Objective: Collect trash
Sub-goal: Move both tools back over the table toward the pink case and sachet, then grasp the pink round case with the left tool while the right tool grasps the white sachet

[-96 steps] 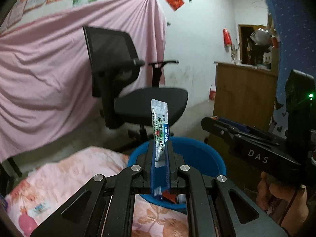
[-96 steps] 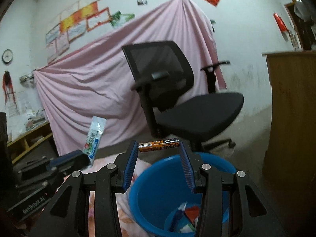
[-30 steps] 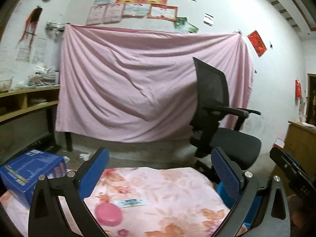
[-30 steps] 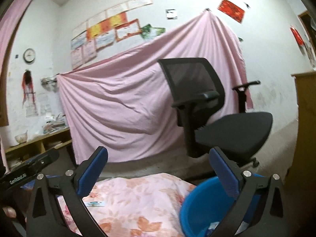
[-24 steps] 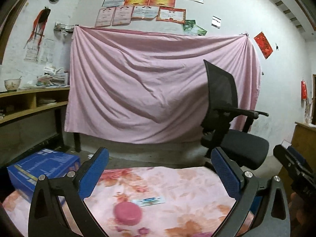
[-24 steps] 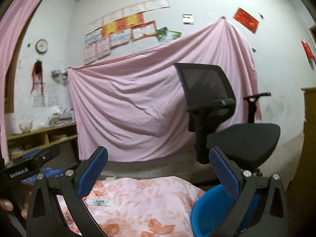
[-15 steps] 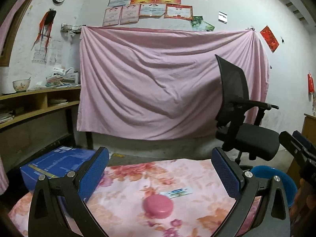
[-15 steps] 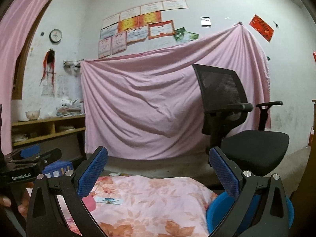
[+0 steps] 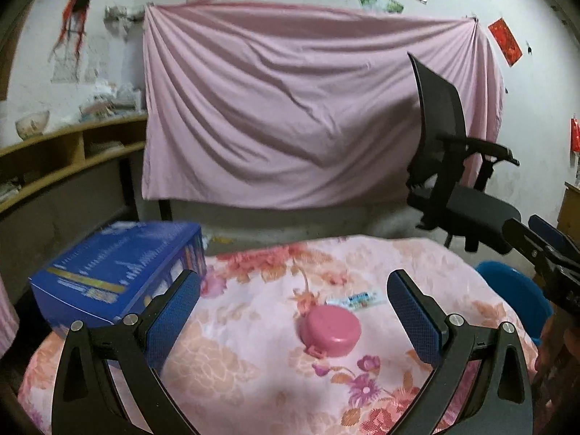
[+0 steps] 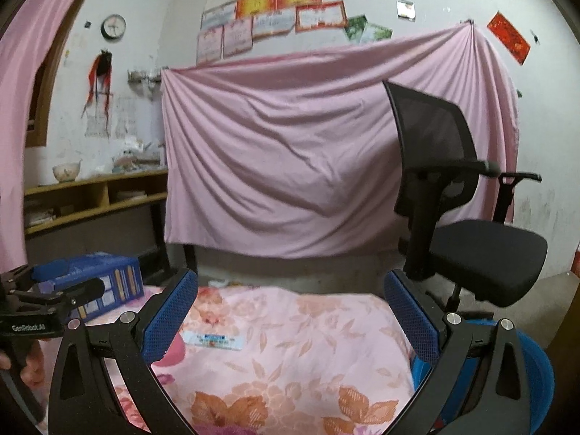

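Left hand-held gripper (image 9: pixel 293 308): jaws spread wide, empty. 3.2 s ago it was clamped on a sachet held over the blue basin; that sachet is gone from the jaws, so I judge the drop done.
Left view, aim: swung off the blue basin (image 9: pixel 514 297) and back over the table (image 9: pixel 235 362) with the floral cloth; the basin now sits at the right edge.
Left view, remaining trash: pink round lid (image 9: pixel 330 330) lies flat between the pads, closest target. Small sachet (image 9: pixel 357 298) lies flat just behind it, near but apart as far as I can tell.
Left view, other: blue box (image 9: pixel 112 275) on the table's left side; probably not trash.
Right hand-held gripper (image 10: pixel 290 322): also wide open and empty. 3.2 s ago it held a battery above the basin; battery no longer in the jaws.
Right view, aim: turned back to the table; sachet lies flat between the pads, a slice of the pink lid shows behind the left pad.
Right view, basin: at lower right, mostly hidden by the right finger; contents not visible now.
Task meaning: two items delivered, at least two left; next cycle likely left on lid, right on sachet.
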### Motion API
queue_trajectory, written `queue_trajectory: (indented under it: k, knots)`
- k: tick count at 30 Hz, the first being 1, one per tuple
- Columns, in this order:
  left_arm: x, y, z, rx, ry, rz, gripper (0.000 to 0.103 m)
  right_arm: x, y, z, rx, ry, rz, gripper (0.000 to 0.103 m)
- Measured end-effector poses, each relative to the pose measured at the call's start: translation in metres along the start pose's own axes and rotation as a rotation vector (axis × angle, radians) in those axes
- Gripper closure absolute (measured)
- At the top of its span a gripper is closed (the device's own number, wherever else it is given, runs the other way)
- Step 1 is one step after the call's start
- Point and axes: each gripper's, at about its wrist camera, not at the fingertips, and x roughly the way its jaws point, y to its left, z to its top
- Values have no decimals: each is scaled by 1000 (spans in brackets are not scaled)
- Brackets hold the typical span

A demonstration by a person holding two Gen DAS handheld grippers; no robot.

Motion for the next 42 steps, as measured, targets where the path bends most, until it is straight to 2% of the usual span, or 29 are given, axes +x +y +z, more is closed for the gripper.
queue_trajectory:
  k: [6,9,14,20,23,32,37,39,42]
  knots:
    - [24,-3,-2,7,127,-62,3,13,-7,-6,28,88,11,0]
    - [39,-4,-4,17,197,-98,9,21,-9,-8,34,129,16,0]
    - [70,-6,-8,16,336,-150,31,36,-8,-13,34,216,35,2]
    - [100,-11,-15,44,465,-174,37,54,-5,-24,23,328,63,11]
    - [107,-10,-15,61,478,-165,48,64,-5,-27,23,382,75,17]
    - [96,7,-16,61,471,-152,49,80,4,-36,-11,489,141,19]
    - [78,35,-22,12,457,-140,49,104,24,-47,-101,623,239,24]
    - [77,41,-21,-14,463,-145,49,112,34,-51,-172,658,250,28]
    - [76,42,-19,-21,462,-150,49,123,51,-55,-299,684,271,29]
